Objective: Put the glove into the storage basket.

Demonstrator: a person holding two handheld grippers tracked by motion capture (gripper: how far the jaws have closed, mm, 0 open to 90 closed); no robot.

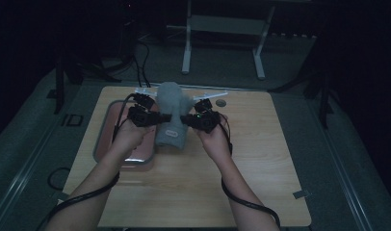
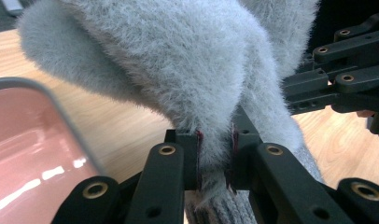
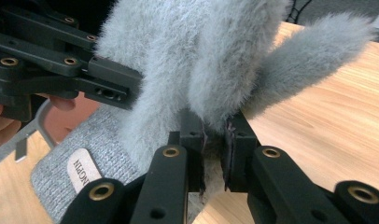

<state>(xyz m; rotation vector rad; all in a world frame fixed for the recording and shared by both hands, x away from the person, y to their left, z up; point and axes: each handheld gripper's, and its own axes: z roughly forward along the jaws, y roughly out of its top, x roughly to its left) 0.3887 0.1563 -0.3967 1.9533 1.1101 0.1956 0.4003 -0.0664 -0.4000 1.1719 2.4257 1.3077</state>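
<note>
**Inspector:** As seen from the person's side of the table (image 1: 193,192), both forearms reach in over its near edge, with a cable trailing from each hand. State the tools.

**Onlooker:** Left gripper (image 2: 214,156) has its jaws pinched nearly together on a fold of the grey fuzzy garment (image 1: 172,115). Fur bulges above the pads, and a ribbed knit edge shows below them. Right gripper (image 3: 214,149) is the same: jaws drawn close, clamped on a tuft of the same garment.

**Inspector:** Position of the garment?

**Onlooker:** Held between the two grippers over the middle of the table, towards the far edge. Its upper part stands raised between the hands. Its lower knit part, bearing a small pale label (image 3: 85,171), lies on the wood. A fuzzy lobe sticks out sideways past each gripper.

**Inspector:** Anything adjacent?

**Onlooker:** A pink tray (image 1: 103,139) with a grey rim sits by the left edge, just beside the garment and partly under the left hand (image 1: 128,135). Right hand (image 1: 214,139) is over bare wood.

**Inspector:** Farther back?

**Onlooker:** A small dark round disc (image 1: 221,103) near the far edge, right of the grippers. Beyond the table, a white frame (image 1: 225,43) stands on the floor. The room is dim.
</note>
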